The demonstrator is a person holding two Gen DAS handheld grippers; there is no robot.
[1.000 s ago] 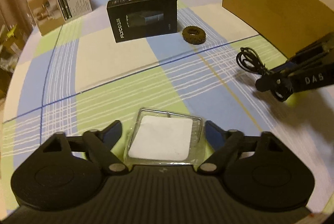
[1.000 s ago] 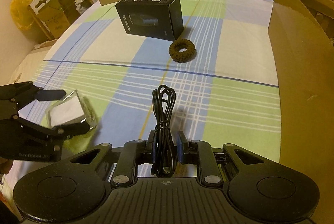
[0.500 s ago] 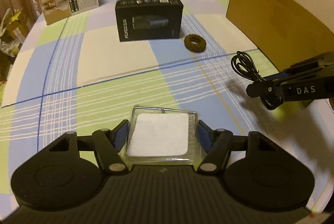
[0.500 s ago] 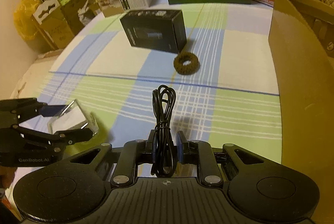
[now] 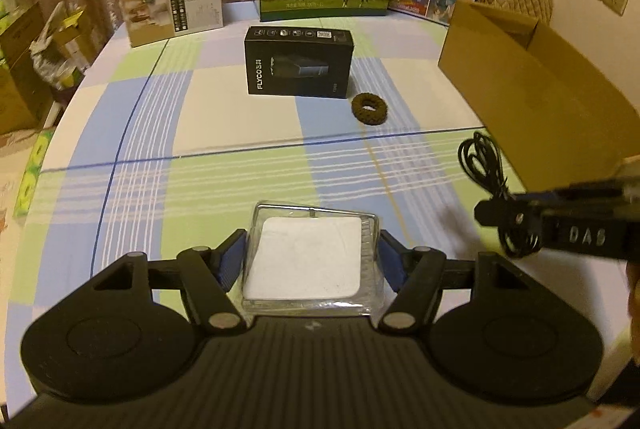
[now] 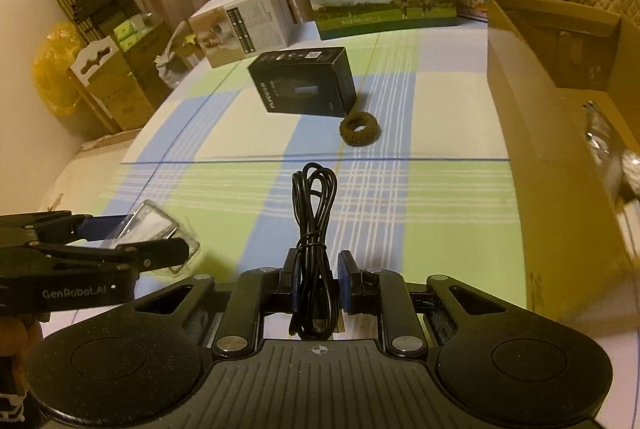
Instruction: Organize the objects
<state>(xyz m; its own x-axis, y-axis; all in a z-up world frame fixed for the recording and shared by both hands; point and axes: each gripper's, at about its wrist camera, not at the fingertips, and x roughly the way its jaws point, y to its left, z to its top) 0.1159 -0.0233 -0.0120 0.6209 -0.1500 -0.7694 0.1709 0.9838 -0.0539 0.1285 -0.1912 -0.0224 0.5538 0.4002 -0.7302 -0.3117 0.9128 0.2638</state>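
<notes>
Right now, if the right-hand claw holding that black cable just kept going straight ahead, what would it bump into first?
Probably the brown woven ring, roughly in line ahead of the right gripper and its cable. Before that, only bare tablecloth shows. Height is hard to judge, so it might pass above it.

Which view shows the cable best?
The right wrist view: the cable runs down the frame's middle, its whole bundle visible, clamped in the right hand-held gripper. In the left wrist view the cable sits at the right edge, seen side-on, its lower part blurred and partly hidden by that hand-held gripper.
</notes>
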